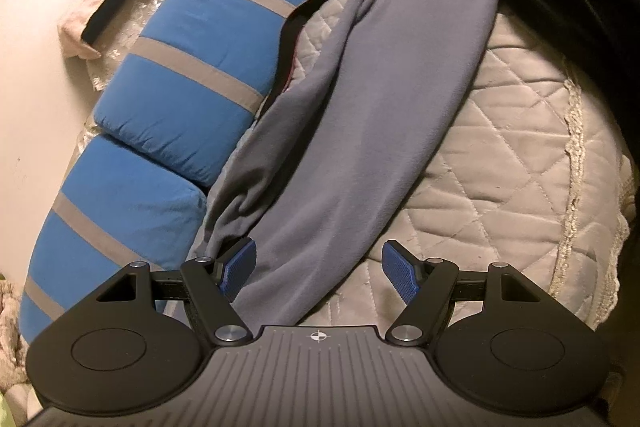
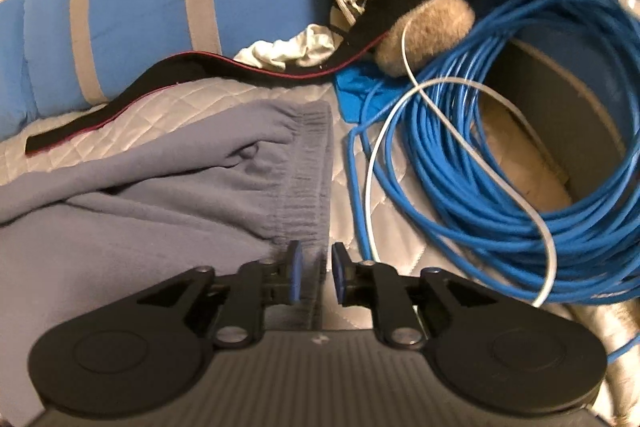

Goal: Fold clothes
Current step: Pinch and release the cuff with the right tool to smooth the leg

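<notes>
**Grey trousers stretched along the bed, both grippers at their ends**

From the left wrist we see the grey trousers (image 1: 384, 99) lying long and narrow across the quilted bed cover (image 1: 520, 147), running from near our fingers up toward the far end of the bed. The left gripper (image 1: 318, 269) stands wide apart; its blue-padded fingers (image 1: 240, 269) straddle the near end of the cloth without pressing on it, so nothing is gripped. The left one lies close against a fold of the fabric. Beside the trousers sit two blue pillows with grey stripes (image 1: 200, 67), and a black strap with a red edge (image 1: 288, 39) runs between pillow and trousers.

From the right wrist we look at the elastic waistband (image 2: 308, 163) of the trousers, flat on the cover. The right gripper (image 2: 316, 277) is partly open, a narrow gap between its fingers (image 2: 295, 277), with the waistband's edge in that gap; the pads do not appear to pinch it. Just to the right lies a coil of blue cable (image 2: 500, 167), crossed by a white cord (image 2: 460, 131). A tan fuzzy item (image 2: 424, 31) rests behind the coil.
</notes>
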